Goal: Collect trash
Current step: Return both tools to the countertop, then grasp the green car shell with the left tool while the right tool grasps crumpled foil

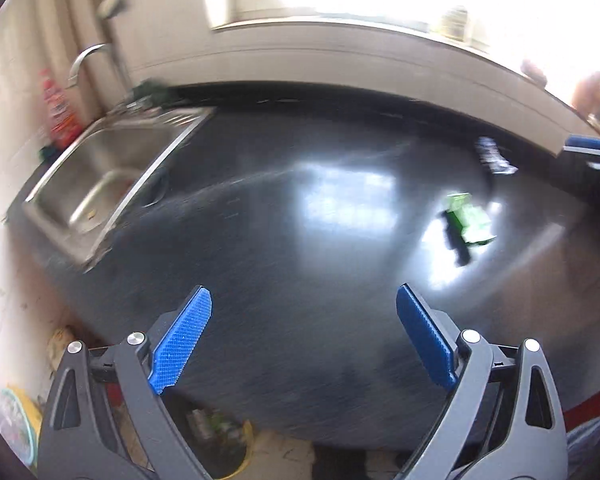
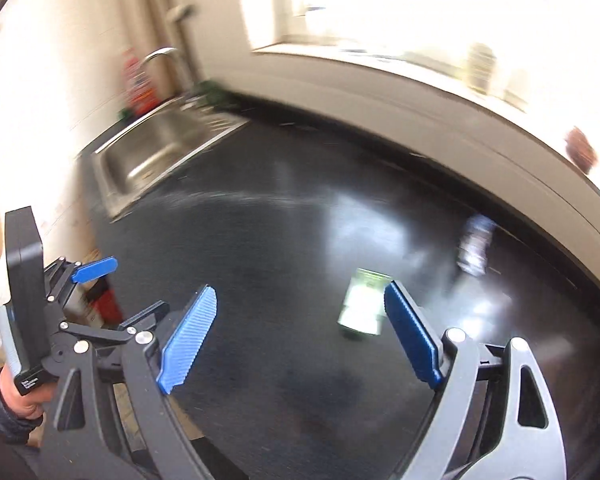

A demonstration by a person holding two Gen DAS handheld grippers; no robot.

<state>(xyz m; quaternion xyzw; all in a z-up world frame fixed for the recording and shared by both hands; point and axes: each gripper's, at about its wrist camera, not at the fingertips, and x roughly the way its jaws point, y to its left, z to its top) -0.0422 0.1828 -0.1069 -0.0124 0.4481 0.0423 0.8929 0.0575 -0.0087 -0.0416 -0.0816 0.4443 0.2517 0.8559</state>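
Observation:
A green wrapper (image 1: 469, 220) lies on the dark glossy countertop (image 1: 284, 220), right of centre in the left wrist view. Beyond it, near the back wall, lies a blue-and-white wrapper (image 1: 493, 156). My left gripper (image 1: 304, 332) hangs open above the counter's near edge, nothing between its blue pads. In the right wrist view the green wrapper (image 2: 364, 306) lies just beyond the right blue pad of my right gripper (image 2: 300, 332), which is open and empty. The blue-and-white wrapper (image 2: 476, 246) lies farther right. The left gripper (image 2: 94, 270) shows at the left, held by a hand.
A steel sink (image 1: 112, 176) with a curved tap (image 1: 85, 60) is set into the counter's left end; a red bottle (image 1: 60, 116) stands behind it. A bright window sill (image 1: 340, 24) runs along the back. A yellow bin (image 1: 236, 456) stands on the floor below the counter edge.

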